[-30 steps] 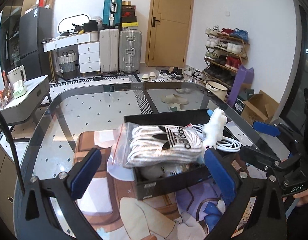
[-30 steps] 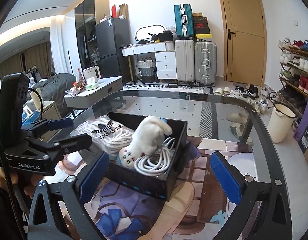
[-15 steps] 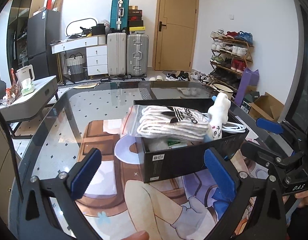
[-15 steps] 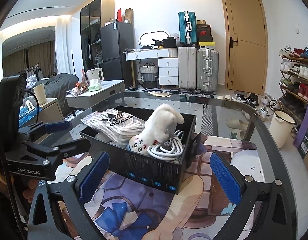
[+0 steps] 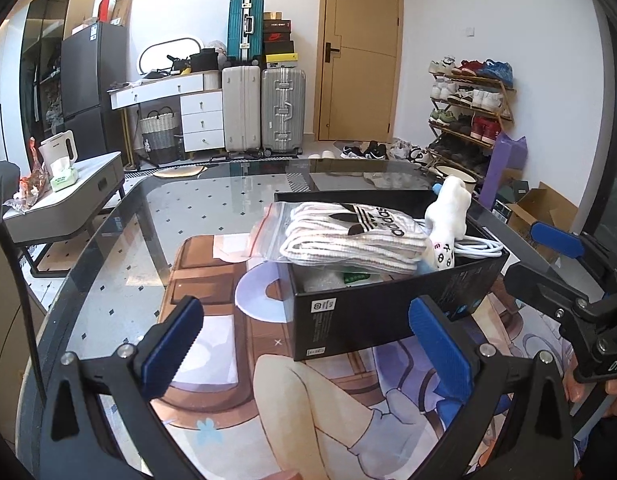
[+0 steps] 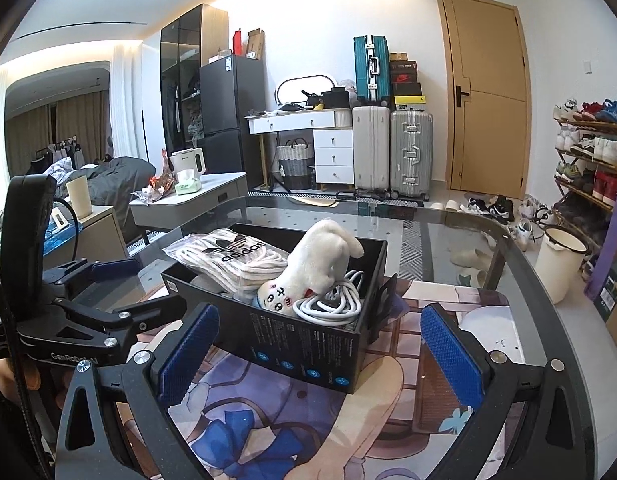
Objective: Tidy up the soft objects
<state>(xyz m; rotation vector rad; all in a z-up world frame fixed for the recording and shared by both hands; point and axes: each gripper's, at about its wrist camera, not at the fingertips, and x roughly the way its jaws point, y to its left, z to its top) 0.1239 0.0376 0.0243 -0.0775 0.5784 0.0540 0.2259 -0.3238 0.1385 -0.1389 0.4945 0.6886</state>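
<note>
A black box [image 5: 388, 308] [image 6: 308, 344] stands on the printed mat on the glass table. A clear bag of white Adidas socks [image 5: 348, 236] [image 6: 232, 256] lies across its top. Beside the bag sit a white plush toy [image 5: 448, 220] [image 6: 316, 268] and a coiled white cable [image 5: 480, 246] [image 6: 332, 300]. My left gripper [image 5: 304, 344] hangs open in front of the box with nothing between its fingers. My right gripper [image 6: 320, 356] is open too, near the box's other side, and holds nothing. Each gripper shows at the edge of the other's view.
The printed mat [image 5: 308, 400] covers the near part of the glass table [image 5: 188, 208]. Beyond the table are suitcases [image 5: 264, 108], a white drawer unit [image 5: 200, 120], a shoe rack [image 5: 468, 112], a door [image 5: 360, 52] and a low grey side table [image 5: 68, 196].
Both grippers have drawn back and dropped lower, so the box now appears farther off and seen more from the side. The box's contents have not moved.
</note>
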